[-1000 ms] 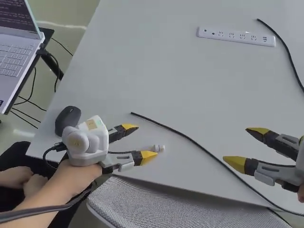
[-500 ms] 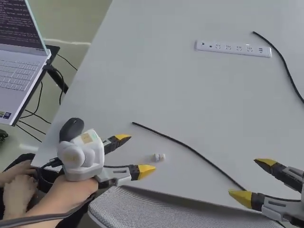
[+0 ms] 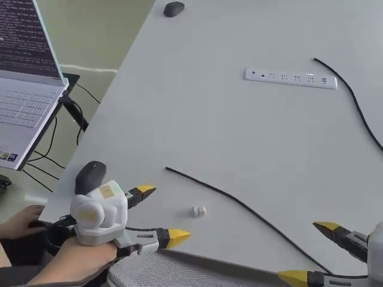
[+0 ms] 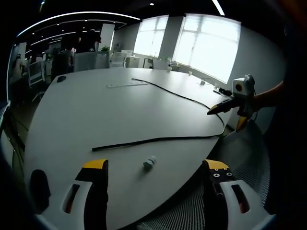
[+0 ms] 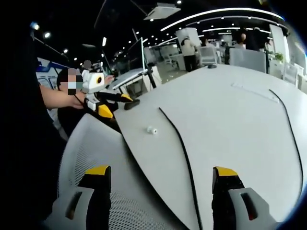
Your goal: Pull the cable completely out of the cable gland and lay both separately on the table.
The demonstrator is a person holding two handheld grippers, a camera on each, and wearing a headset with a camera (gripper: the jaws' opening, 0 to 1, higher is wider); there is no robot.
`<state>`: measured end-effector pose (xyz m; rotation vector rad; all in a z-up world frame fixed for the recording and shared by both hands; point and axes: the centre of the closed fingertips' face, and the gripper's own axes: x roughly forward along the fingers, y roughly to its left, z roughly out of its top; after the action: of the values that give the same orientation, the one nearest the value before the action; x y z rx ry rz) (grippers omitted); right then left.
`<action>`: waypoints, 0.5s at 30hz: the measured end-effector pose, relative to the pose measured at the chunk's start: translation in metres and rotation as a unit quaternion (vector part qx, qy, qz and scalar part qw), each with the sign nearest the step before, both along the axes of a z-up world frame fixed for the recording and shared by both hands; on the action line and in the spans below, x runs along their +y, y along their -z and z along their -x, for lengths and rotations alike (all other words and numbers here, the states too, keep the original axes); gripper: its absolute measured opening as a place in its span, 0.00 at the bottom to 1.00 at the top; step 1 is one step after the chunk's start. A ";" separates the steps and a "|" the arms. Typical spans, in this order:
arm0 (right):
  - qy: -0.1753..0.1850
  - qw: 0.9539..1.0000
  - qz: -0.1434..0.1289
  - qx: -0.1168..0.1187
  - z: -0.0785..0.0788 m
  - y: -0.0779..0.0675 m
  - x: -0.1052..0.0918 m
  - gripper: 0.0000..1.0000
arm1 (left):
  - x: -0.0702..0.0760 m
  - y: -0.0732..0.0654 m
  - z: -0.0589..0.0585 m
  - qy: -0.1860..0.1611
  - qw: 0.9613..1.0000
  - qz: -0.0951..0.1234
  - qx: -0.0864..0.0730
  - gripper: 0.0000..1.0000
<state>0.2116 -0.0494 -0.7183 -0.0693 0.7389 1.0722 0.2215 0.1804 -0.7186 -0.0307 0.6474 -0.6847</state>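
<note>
Workbench scene: 1 small white plastic cable gland [image 3: 198, 211] lies on grey table [image 3: 209, 119] near front edge, just beside 1 thin black cable [image 3: 239, 203], not touching it. Left gripper [image 3: 163, 213] hovers at table edge, jaws spread wide, empty. Right gripper [image 3: 309, 251] likewise, jaws apart, empty. Also there: 1 white power strip [image 3: 289, 78], 1 open silver laptop [image 3: 24, 89], 2 dark computer mice: near mouse [image 3: 90, 174], far mouse [image 3: 173, 8].

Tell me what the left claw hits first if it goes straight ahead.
Probably the small white gland on the table, then the black cable beyond it; height of the left claw is unclear.
</note>
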 end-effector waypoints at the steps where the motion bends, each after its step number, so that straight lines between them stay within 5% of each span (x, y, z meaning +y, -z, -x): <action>1: -0.001 1.000 0.001 0.000 0.000 0.000 -0.001 0.89 | 0.000 0.001 0.001 0.000 1.000 -0.001 0.001 0.82; 8: -0.020 1.000 0.021 -0.007 0.004 0.006 -0.006 0.94 | -0.001 -0.003 0.000 -0.002 1.000 0.001 0.003 0.87; 15: -0.001 1.000 -0.007 0.018 0.004 0.000 -0.002 0.99 | -0.005 -0.006 0.001 -0.008 1.000 0.011 0.005 0.91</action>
<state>0.2077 -0.0519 -0.7187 -0.0384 0.7642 1.0828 0.2209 0.1753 -0.7124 -0.0610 0.6489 -0.6761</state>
